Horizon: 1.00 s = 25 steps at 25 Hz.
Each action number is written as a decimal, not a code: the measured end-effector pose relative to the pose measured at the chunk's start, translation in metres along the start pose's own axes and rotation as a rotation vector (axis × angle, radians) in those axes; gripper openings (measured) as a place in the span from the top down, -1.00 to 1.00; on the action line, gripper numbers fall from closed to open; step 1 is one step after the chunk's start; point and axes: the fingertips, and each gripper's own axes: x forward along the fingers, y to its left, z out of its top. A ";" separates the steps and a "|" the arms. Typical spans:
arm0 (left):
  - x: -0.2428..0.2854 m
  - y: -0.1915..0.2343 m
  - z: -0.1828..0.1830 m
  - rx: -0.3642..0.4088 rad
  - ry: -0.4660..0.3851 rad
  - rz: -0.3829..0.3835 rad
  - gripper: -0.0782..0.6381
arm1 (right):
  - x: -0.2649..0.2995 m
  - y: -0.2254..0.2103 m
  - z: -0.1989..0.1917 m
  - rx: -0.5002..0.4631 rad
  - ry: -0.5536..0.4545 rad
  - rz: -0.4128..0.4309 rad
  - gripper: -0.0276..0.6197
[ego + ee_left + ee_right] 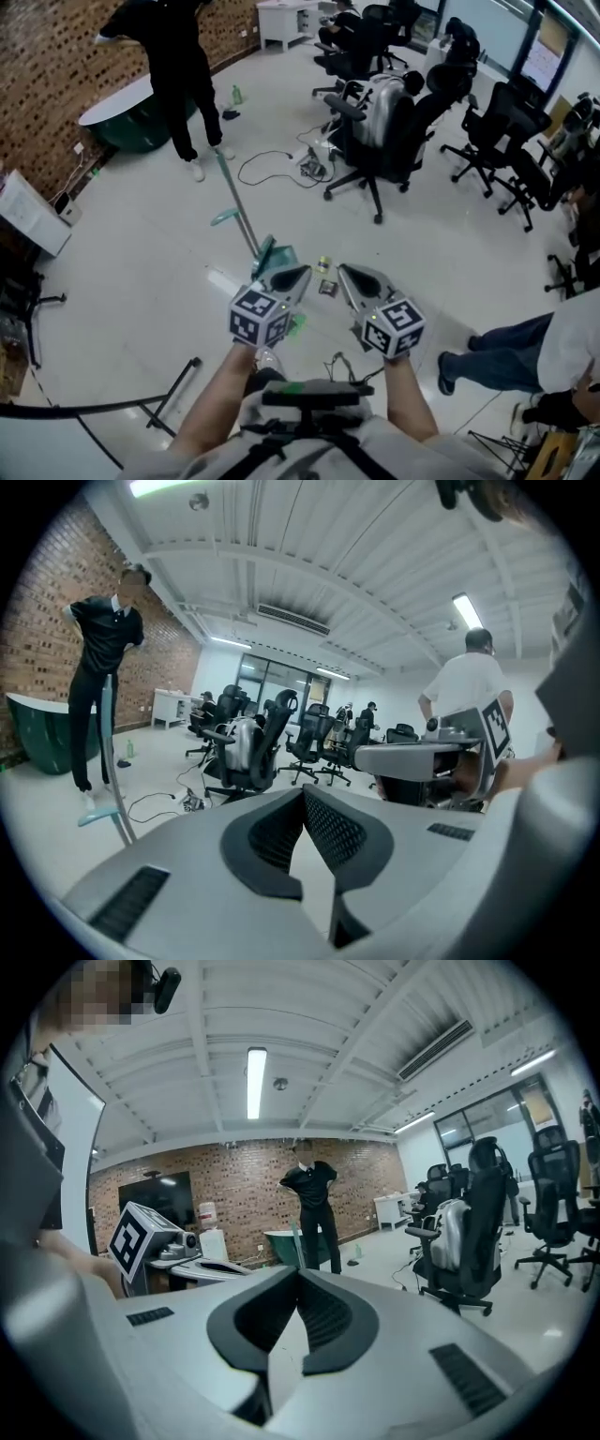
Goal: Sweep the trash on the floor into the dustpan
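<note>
At the far left a brick wall (47,75) runs along the room, with a person in black (178,66) standing by a green tub (141,117). A cable (272,169) loops on the floor (141,253) nearby.

A long handle (234,197) slants down to the green dustpan (275,255), which sits on the floor just left of, and partly behind, the left gripper's tip.

The left gripper (304,273) is held low in front of the person. Its fingers (337,832) are closed on each other with nothing between them.

The trash lies on the floor in the gap between the two gripper tips. One small pale piece (323,265) is level with the tips and a dark piece (327,287) is just nearer the person. Both are right of the dustpan and near it, not in it. From the head view I cannot tell whether either gripper touches them.

The right gripper (343,271) angles in from the right, its tip just beside the trash. Its fingers (328,1321) are also closed and empty.

Farther right stand office chairs (375,122). Another person's legs (506,342) show at the right edge.
</note>
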 end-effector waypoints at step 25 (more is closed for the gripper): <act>-0.021 0.220 0.008 -0.098 0.051 0.234 0.78 | 0.226 0.012 0.027 -0.095 0.121 0.202 0.91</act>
